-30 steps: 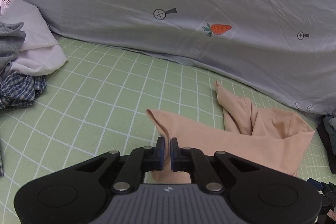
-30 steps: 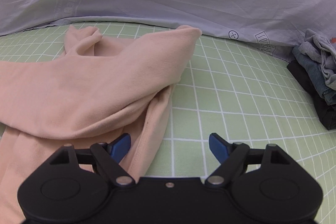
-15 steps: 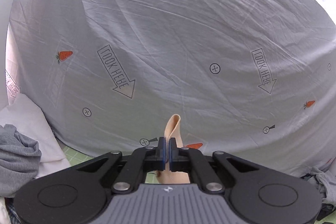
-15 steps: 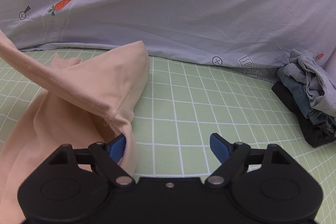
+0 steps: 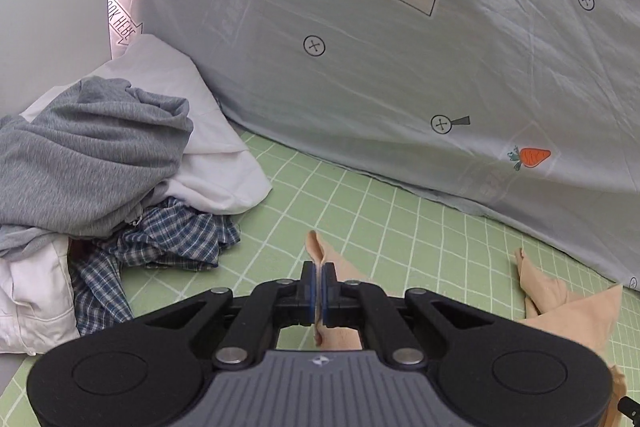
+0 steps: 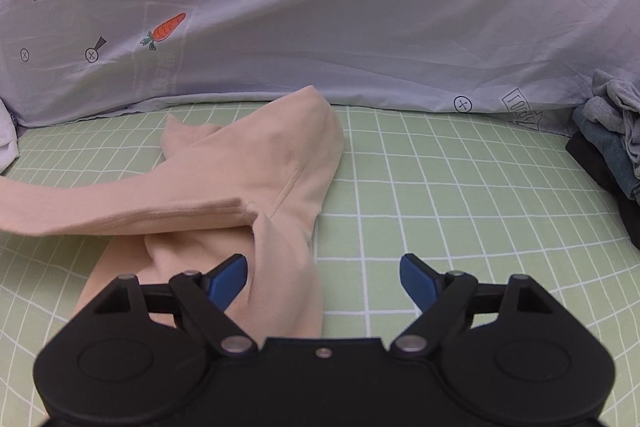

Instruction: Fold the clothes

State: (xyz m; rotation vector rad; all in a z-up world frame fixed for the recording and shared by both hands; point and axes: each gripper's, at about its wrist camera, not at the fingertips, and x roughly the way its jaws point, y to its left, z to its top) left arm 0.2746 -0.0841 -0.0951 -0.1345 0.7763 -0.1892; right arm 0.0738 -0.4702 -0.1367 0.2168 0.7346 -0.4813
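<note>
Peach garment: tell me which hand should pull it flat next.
Left, probably. The left gripper is already shut on an edge of the peach garment, so it can draw that end out. The right gripper is open and holds nothing; it hangs over the bunched middle.

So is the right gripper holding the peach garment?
No, the right gripper is wide open, and the peach garment only lies beside one finger.

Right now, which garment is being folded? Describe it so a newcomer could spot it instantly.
Start at the green grid-patterned sheet below the pale carrot-print cloth. Near its middle lies the peach garment, one edge pinched in the left gripper. It is the only peach piece, spread alone, unlike the grey, white and plaid heap and the dark stack.
</note>
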